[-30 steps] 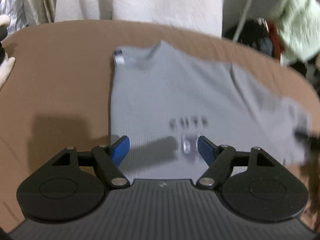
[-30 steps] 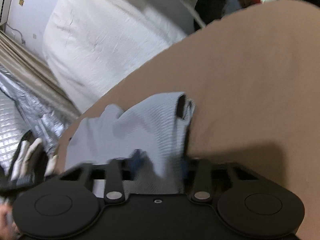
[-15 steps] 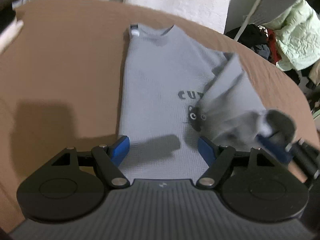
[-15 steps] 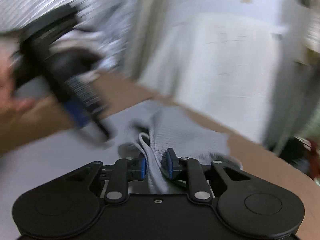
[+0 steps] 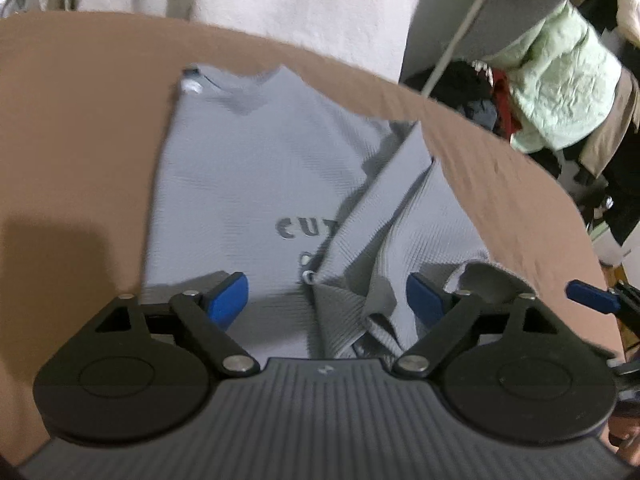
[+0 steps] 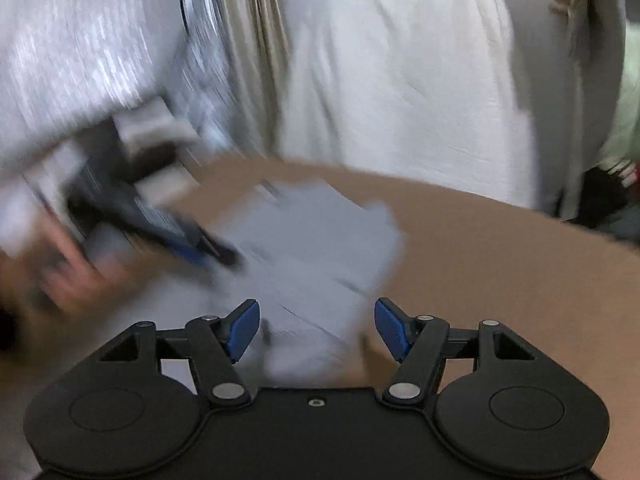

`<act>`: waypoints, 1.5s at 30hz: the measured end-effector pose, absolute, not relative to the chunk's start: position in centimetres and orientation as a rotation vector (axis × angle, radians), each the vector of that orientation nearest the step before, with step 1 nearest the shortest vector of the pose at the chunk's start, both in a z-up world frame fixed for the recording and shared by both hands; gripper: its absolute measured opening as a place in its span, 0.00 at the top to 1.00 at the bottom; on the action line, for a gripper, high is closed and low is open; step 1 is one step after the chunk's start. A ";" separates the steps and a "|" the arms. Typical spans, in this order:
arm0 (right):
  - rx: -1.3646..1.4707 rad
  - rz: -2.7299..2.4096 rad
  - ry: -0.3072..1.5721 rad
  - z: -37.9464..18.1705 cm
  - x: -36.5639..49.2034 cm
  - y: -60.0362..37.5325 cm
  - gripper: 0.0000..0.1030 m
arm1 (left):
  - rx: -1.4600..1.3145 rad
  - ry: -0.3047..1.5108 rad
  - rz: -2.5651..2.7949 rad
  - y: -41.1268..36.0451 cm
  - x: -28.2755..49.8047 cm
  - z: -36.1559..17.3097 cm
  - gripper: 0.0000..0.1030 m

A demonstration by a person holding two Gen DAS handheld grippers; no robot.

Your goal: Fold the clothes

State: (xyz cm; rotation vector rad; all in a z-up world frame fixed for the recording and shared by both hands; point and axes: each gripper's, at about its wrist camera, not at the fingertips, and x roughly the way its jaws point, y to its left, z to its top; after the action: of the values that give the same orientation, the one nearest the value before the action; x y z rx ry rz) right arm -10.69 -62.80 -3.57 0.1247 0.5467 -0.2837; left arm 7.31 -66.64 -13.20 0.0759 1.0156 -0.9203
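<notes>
A grey T-shirt with dark "CUT" lettering lies on the brown table, collar at the far end. Its right side and sleeve are folded over onto the front, covering part of the print. My left gripper hovers open over the shirt's near hem, nothing between its blue pads. In the right wrist view, blurred by motion, my right gripper is open above the shirt. The right gripper's blue fingertip shows at the right edge of the left wrist view.
A white padded cover hangs behind the table. A pile of clothes, including a pale green jacket, sits to the right beyond the table edge. A hand holding the left gripper shows blurred at the left in the right wrist view.
The right gripper carried the shirt's right sleeve across onto the front, then opened and let it go. The left gripper stayed open over the hem.
</notes>
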 end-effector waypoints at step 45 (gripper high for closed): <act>0.056 -0.021 0.504 -6.5 -8.6 -64.2 0.75 | 0.064 0.883 -1.139 -67.4 -0.9 -10.4 0.99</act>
State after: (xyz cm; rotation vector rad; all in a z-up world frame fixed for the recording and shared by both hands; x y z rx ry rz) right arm -8.63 -64.18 -6.50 0.0555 0.5038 -0.0212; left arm -0.93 -67.37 -10.43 0.0644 0.8830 -1.1393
